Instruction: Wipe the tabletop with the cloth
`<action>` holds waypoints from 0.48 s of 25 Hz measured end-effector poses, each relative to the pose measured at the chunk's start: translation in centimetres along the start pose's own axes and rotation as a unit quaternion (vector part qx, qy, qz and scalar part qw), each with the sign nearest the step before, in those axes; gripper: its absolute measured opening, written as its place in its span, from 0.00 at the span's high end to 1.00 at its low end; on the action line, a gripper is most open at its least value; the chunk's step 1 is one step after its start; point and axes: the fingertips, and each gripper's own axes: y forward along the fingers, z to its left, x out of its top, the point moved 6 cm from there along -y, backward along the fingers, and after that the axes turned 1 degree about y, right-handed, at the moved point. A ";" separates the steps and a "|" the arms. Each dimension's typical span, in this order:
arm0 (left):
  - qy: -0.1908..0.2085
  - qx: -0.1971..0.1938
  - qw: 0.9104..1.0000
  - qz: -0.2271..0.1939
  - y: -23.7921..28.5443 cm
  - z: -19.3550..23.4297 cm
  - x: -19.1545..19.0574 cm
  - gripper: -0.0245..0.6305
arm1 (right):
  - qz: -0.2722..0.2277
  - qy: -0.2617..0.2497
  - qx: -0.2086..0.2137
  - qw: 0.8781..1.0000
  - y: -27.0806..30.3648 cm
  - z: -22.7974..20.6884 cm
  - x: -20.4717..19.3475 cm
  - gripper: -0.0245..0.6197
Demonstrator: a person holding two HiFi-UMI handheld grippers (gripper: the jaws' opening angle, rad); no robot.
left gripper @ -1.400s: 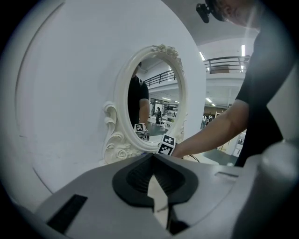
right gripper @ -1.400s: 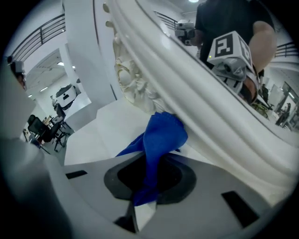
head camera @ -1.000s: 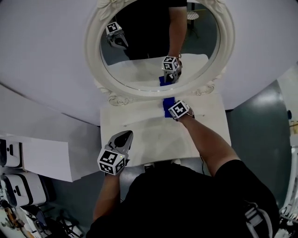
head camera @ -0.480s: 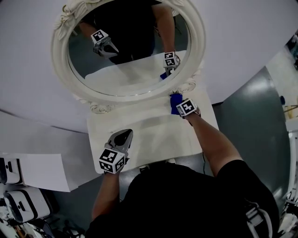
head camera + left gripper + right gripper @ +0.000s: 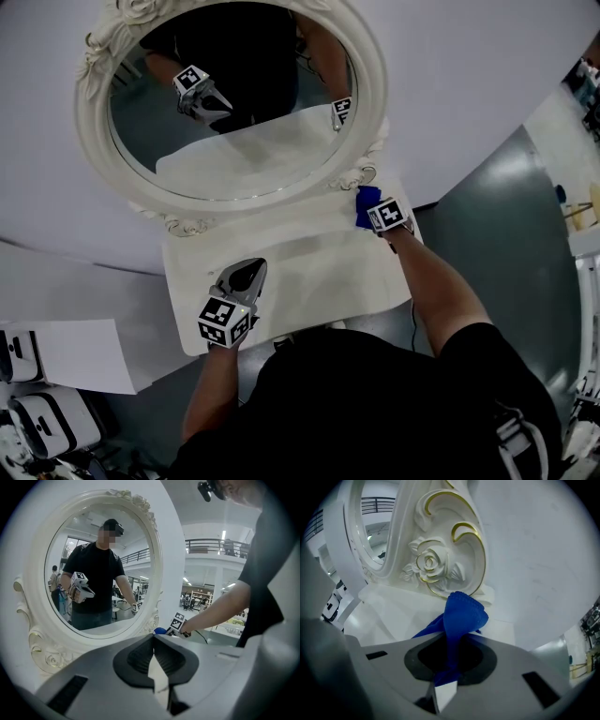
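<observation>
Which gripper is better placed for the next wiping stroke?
Right. The right gripper is shut on the blue cloth at the far right corner of the tabletop beside the mirror; the left gripper is shut, empty, near the front edge.

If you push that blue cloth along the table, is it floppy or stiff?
Probably floppy: the blue cloth bunches and folds over where the right gripper pinches it. It seems light, since that pinch alone holds it. On the smooth white tabletop it should slide easily, maybe crumpling against the mirror frame.
</observation>
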 end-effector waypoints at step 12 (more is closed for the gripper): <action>-0.001 0.007 1.000 -0.003 -0.4 -0.3 -0.1 0.95 | 0.015 -0.006 -0.004 1.000 -0.4 -0.7 -0.2 0.90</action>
